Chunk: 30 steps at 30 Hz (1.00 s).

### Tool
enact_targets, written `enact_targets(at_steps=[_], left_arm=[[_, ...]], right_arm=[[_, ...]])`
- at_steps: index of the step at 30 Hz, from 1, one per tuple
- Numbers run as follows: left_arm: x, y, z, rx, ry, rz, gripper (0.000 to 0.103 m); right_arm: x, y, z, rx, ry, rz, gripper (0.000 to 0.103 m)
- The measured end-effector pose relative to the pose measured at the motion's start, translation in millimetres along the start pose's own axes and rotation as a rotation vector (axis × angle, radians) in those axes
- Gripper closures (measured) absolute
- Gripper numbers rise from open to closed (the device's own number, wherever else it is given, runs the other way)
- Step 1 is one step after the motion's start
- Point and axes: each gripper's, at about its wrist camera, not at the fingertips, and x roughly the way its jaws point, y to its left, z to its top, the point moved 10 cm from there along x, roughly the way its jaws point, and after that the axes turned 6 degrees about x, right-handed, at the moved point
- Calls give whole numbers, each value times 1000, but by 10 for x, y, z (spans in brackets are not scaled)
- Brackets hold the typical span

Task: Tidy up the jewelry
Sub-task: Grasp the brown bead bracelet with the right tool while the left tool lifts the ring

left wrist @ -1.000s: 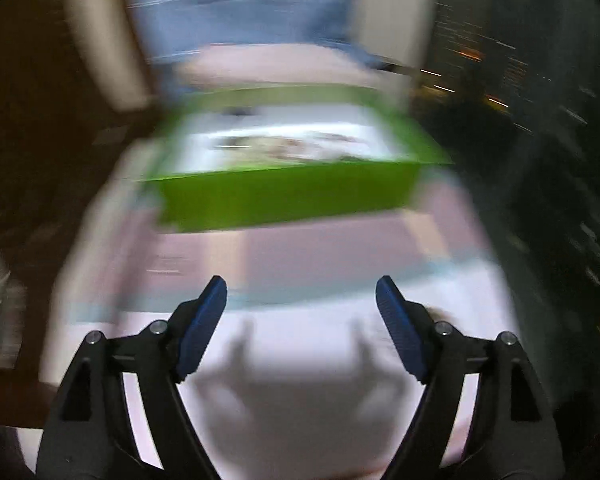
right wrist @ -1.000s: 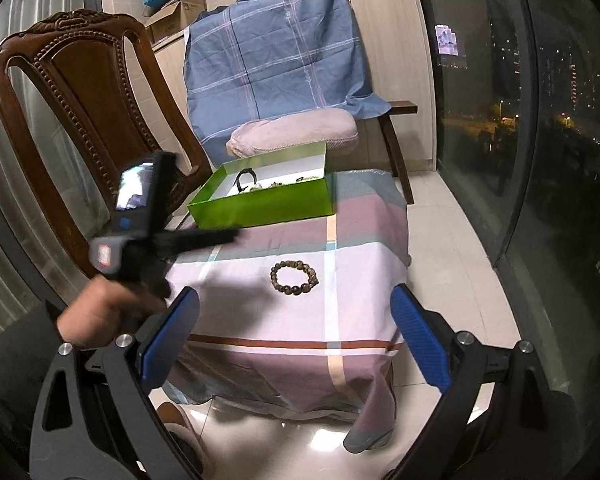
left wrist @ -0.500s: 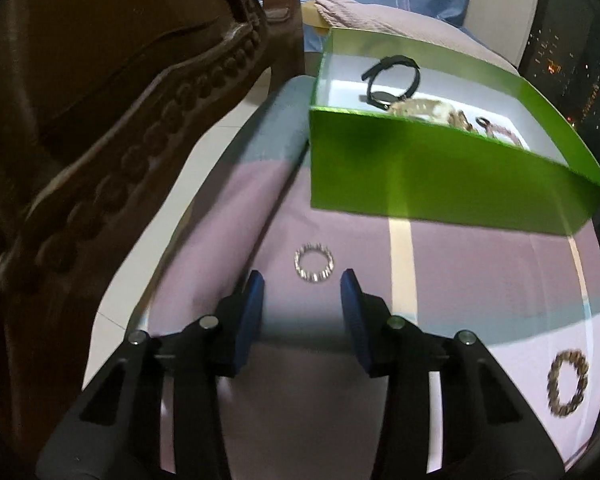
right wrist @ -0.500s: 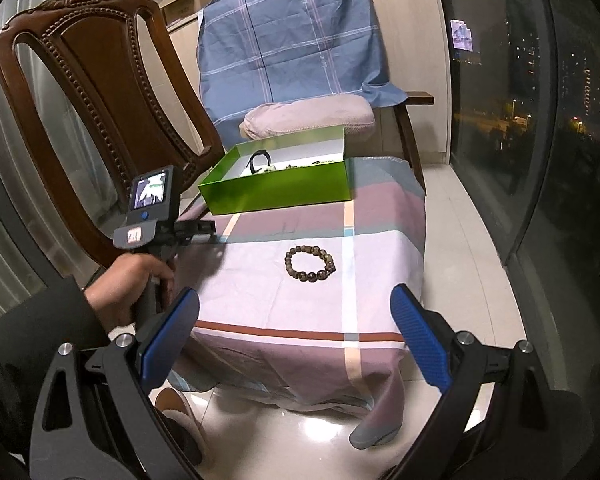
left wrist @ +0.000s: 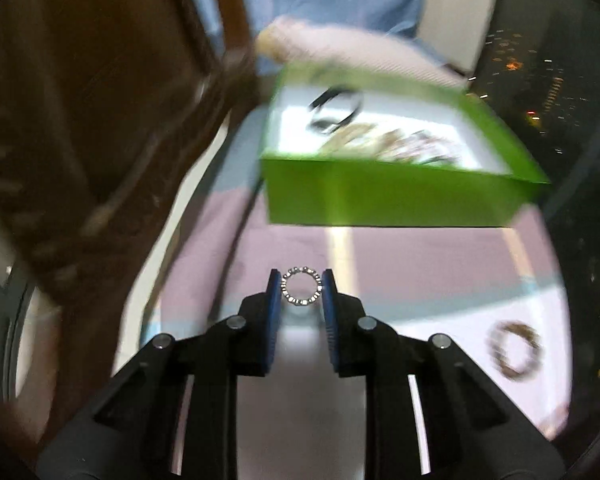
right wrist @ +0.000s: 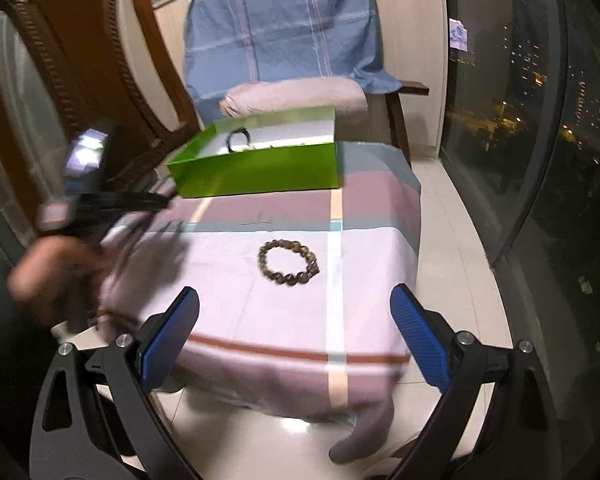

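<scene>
Between left tongs (left wrist: pixel 301 289) — silver bracelet (left wrist: pixel 301 289) pinched; box (left wrist: pixel 384 200) contents blurred; right tongs (right wrist: pixel 294 320) spread — nothing held.

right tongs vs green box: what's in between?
In the right wrist view, the brown bead bracelet lies on the checked cloth between the open right tongs and the green box; beyond it, bare cloth.

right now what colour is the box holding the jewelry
Bright green box with a white inside; right wrist view shows it best.
</scene>
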Motion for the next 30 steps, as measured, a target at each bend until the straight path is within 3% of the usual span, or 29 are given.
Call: enact_targets(at_steps=[5, 9, 11, 13, 15, 17, 18, 19, 20, 22, 25, 30], left_arm=[[-968, -300, -55, 75, -154, -70, 82], [-1260, -267, -294, 83, -196, -83, 82], [-1318, -223, -430, 77, -197, -95, 82], [-1270, -184, -508, 62, -184, -102, 82], [-1244, -174, -538, 59, -177, -105, 82], [-1248, -154, -540, 52, -180, -117, 82], [-1264, -144, -559, 48, -182, -122, 82], [-1266, -126, -558, 43, -183, -125, 82], [-1277, -123, -568, 41, -182, -127, 82], [-1248, -110, -573, 34, -175, -133, 82], [-1262, -106, -564, 34, -183, -138, 82], [-1252, -87, -558, 29, -184, -133, 82]], right_arm=[[671, -7, 40, 18, 100, -41, 9], [937, -107, 181, 25, 77, -118, 12], [1020, -183, 210, 25, 80, -154, 24], [1182, -225, 156, 4, 130, -171, 48], [1298, -209, 61, -12, 176, -157, 56], [1305, -146, 65, -60, 145, -153, 61], [1315, -105, 65, -81, 140, -143, 69], [1320, -64, 68, -98, 142, -133, 87], [1321, -7, 67, -118, 152, -120, 92], [1341, 28, 62, -124, 167, -124, 92], [1216, 80, 67, -51, 173, -52, 92], [420, 228, 369, -3, 23, 49, 92]])
